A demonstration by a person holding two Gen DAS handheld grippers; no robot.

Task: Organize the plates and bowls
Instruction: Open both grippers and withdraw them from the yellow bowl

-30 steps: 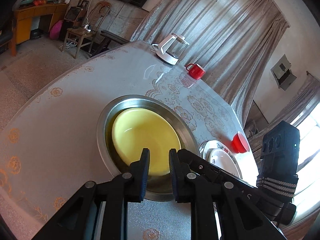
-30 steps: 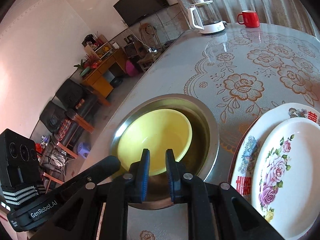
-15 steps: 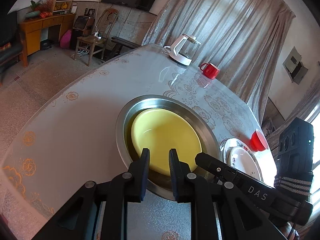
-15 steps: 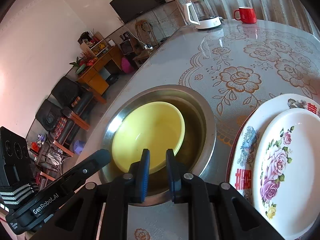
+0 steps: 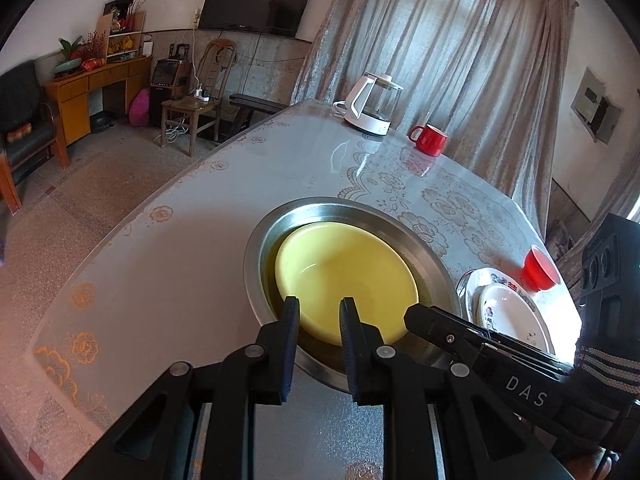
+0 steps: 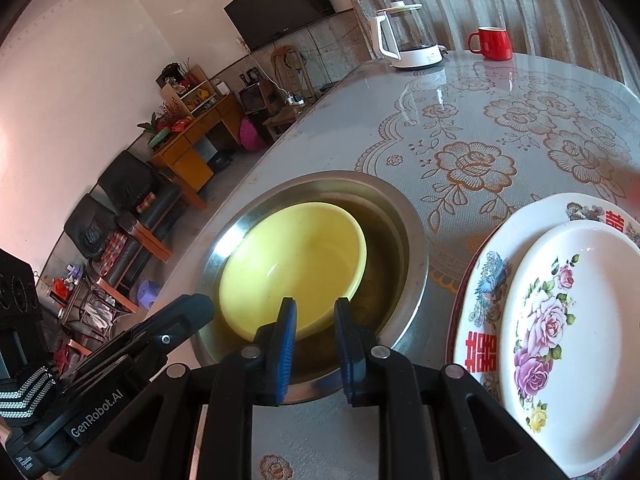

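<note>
A yellow bowl (image 5: 344, 276) sits inside a larger steel bowl (image 5: 256, 248) on the table; both also show in the right wrist view, the yellow bowl (image 6: 296, 264) within the steel bowl (image 6: 408, 248). A small floral plate (image 6: 576, 340) lies on a bigger patterned plate (image 6: 484, 280) to the right. My left gripper (image 5: 319, 308) and right gripper (image 6: 315, 308) hover above the near rim of the bowls, each with a narrow gap between the fingers and holding nothing. The right gripper body shows in the left wrist view (image 5: 480, 344).
A white kettle (image 5: 372, 104) and a red mug (image 5: 430, 140) stand at the table's far end. A small red cup (image 5: 540, 268) sits beyond the plates. The table edge runs along the left, with chairs and a floor below.
Both grippers have drawn back and up from the bowls, so more of the table and room shows. The bowls and plates have not moved.
</note>
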